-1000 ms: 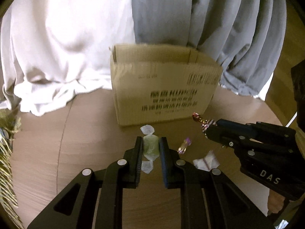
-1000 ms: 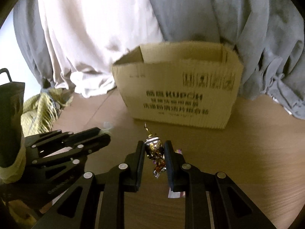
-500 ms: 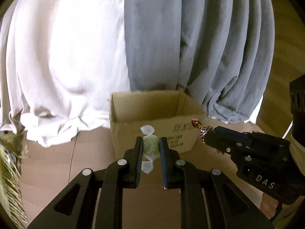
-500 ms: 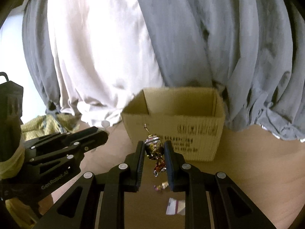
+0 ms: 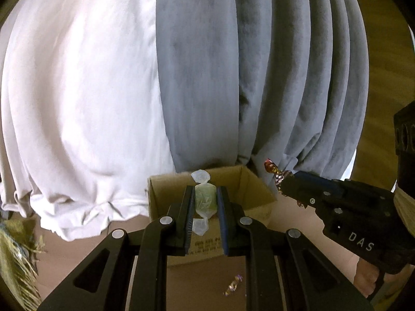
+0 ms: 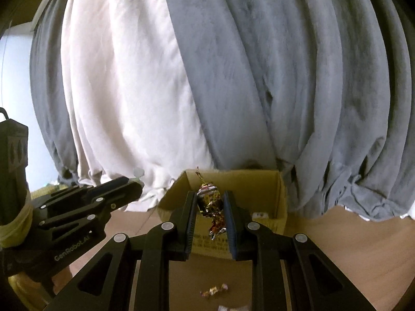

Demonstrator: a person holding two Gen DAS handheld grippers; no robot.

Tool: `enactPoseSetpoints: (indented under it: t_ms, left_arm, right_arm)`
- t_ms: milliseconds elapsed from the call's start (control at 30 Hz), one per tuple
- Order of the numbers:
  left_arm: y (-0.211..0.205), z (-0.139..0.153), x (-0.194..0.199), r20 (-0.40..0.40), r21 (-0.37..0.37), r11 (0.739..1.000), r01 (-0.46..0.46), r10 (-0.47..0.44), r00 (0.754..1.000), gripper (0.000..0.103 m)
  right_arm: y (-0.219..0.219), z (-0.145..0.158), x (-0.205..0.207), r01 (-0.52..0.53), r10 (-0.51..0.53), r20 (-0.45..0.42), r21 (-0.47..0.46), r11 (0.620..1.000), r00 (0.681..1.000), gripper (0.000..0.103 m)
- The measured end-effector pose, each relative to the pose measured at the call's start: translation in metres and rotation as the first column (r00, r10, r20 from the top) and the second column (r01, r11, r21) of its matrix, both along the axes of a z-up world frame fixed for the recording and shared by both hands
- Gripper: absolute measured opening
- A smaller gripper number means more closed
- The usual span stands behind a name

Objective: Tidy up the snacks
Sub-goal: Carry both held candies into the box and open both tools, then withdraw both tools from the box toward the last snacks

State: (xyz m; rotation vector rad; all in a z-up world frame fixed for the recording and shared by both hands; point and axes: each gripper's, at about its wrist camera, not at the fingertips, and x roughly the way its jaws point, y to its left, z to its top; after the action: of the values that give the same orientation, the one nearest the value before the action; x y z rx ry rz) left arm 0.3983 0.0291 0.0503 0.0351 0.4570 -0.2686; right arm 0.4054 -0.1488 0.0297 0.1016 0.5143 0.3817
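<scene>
A green candy (image 5: 205,201) in a clear wrapper is being pinched tight by the left tool (image 5: 205,203). A shiny gold and red candy (image 6: 210,207) is being squeezed by the right tool (image 6: 210,208). Both candies are being held up in the air, in front of the open cardboard box (image 6: 269,194) on the table (image 6: 350,246), not yet inside it.

The job is judged to be partly done. Something small and pale is being seen already inside the box, at its right wall. Two candies are being carried, so they are left to be dropped in. A purple and gold candy (image 5: 233,288) is lying on the table in front of the box and is left to be picked up.

Only in the right view is the inside of the box being shown. Only in the left view is a yellow fringe (image 5: 15,264) being seen at the side.
</scene>
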Motion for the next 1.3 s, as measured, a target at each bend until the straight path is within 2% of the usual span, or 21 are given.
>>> enactPoseSetpoints:
  t_ms: [200,667,700,800,867,900,933,1133,1300]
  left_arm:
    - [0.000,0.003,0.028,-0.012,0.009,1.000,0.019,-0.018,1.000,0.019]
    - [-0.011,-0.009,0.104,-0.122,0.017,0.998,0.064,-0.061,0.991,0.019]
    - [-0.011,-0.010,0.110,-0.127,0.019,0.998,0.062,-0.059,0.990,0.020]
    - [-0.012,-0.014,0.119,-0.142,0.032,0.998,0.049,-0.044,0.989,0.038]
    - [-0.011,-0.015,0.117,-0.137,0.036,0.999,0.038,-0.033,0.990,0.038]
    - [-0.011,-0.016,0.113,-0.133,0.040,0.999,0.038,-0.032,0.991,0.040]
    - [-0.011,-0.017,0.109,-0.129,0.046,0.998,0.036,-0.029,0.991,0.043]
    - [-0.016,-0.024,0.082,-0.101,0.103,0.993,0.062,-0.052,0.994,0.043]
    - [-0.018,-0.033,0.061,-0.110,0.123,0.988,0.091,-0.077,0.991,0.043]
  right_arm:
    - [0.004,0.004,0.023,0.006,-0.006,-0.005,-0.006,1.000,1.000,0.022]
    - [0.010,-0.010,0.087,0.028,-0.031,-0.094,-0.034,0.999,0.995,0.022]
    - [0.010,-0.012,0.092,0.033,-0.037,-0.100,-0.037,0.999,0.994,0.022]
    - [0.010,-0.015,0.103,0.047,-0.052,-0.122,-0.040,0.998,0.991,0.023]
    - [0.012,-0.019,0.110,0.048,-0.058,-0.152,-0.068,0.997,0.987,0.033]
    - [0.011,-0.020,0.110,0.054,-0.065,-0.158,-0.072,0.996,0.985,0.043]
    - [0.010,-0.022,0.108,0.064,-0.075,-0.155,-0.073,0.995,0.985,0.045]
    - [0.007,-0.028,0.084,0.080,-0.090,-0.148,-0.074,0.994,0.985,0.045]
    - [0.005,-0.037,0.062,0.105,-0.116,-0.160,-0.076,0.992,0.980,0.045]
